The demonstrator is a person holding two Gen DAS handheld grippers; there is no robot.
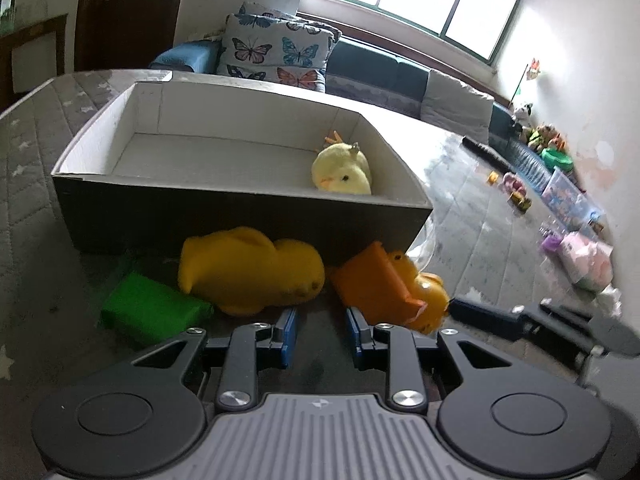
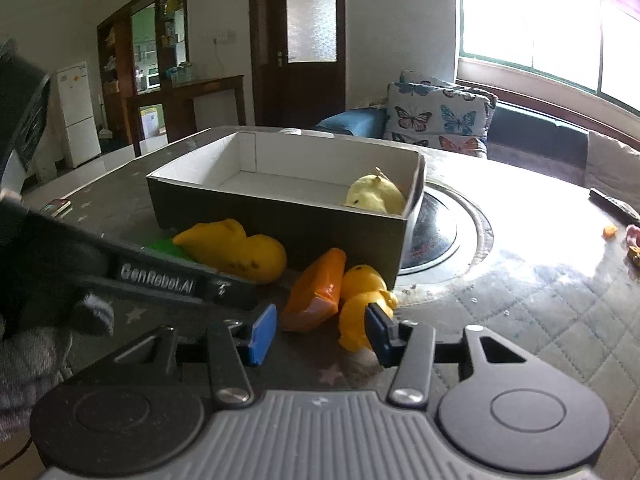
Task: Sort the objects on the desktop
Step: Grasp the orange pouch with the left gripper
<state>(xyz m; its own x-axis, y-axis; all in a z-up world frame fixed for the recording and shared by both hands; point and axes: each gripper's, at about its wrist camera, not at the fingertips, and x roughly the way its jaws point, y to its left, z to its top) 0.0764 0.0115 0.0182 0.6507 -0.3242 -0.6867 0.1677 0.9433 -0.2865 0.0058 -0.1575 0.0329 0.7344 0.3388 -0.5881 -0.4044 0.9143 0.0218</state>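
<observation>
Left wrist view: left gripper [image 1: 321,330] open, nothing between blue pads, low before yellow plush toy [image 1: 250,270] and green block [image 1: 154,312]. Pale yellow plush chick [image 1: 342,172] inside grey cardboard box [image 1: 240,216].

Right wrist view: right gripper [image 2: 320,330] open, pads apart, right pad just at yellow rubber duck [image 2: 358,312] beside orange wedge-shaped toy [image 2: 318,290].

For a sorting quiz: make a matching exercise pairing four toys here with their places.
Things:
1. pale yellow chick
2. green block
3. orange wedge
4. rubber duck

Places:
A. beside the right gripper's right finger
B. inside the box
C. outside the box, left of the yellow plush
D. between plush and duck

Pairs: 1-B, 2-C, 3-D, 4-A
</observation>
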